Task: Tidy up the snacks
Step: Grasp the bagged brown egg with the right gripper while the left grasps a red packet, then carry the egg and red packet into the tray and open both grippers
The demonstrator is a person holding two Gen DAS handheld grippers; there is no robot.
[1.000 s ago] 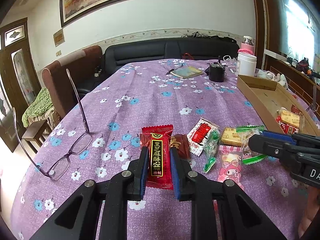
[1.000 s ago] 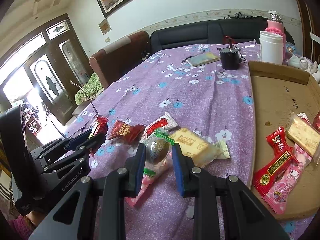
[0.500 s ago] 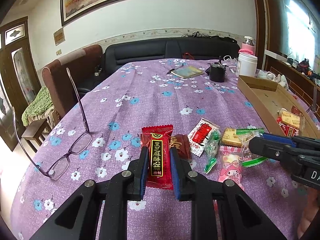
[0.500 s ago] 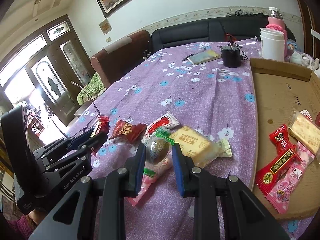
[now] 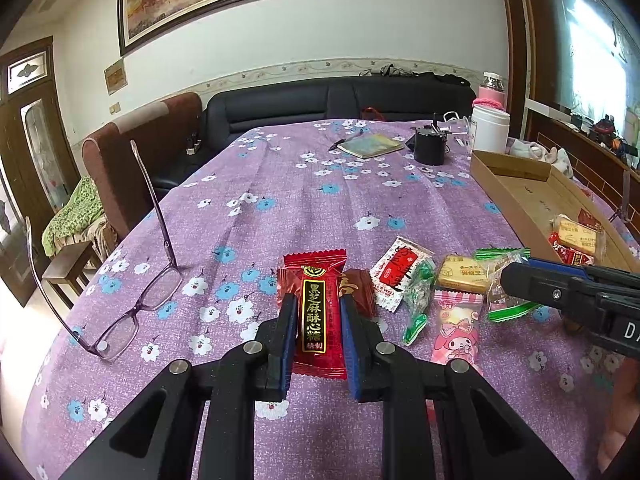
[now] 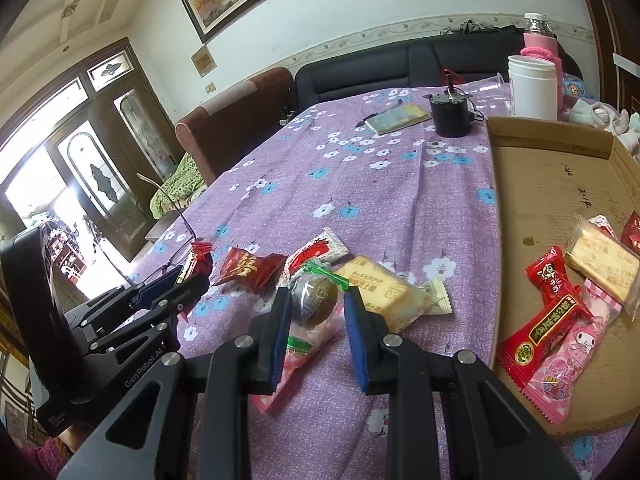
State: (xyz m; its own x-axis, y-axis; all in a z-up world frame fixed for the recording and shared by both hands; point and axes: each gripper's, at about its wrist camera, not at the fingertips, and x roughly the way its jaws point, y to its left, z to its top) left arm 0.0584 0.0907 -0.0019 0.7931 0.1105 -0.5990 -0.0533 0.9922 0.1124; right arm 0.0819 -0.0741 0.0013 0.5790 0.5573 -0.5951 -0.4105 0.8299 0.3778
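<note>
Crinkly red foil wrapper, long and flat: a sesame candy bar (image 5: 318, 312) is pinched across its width by the left gripper (image 5: 318, 316), jaws drawn narrow against both long sides. It is held near the front edge of the table (image 5: 280, 200), just beside a loose cluster of other snacks. Judged light, the film slick, the filling likely brittle; a mid-length grip across the width seems safest, as a pinch at the crimped ends may slip.

A round brown sweet in clear film with green ends (image 6: 314, 300) is clasped by the right gripper (image 6: 316, 304), jaws closed to its sides, over a pink packet (image 6: 296, 360). Judged firm but apt to roll or squirt out; it is best gripped across its widest part.

The cardboard tray (image 6: 552, 136) at the table's right edge already holds several packets.
</note>
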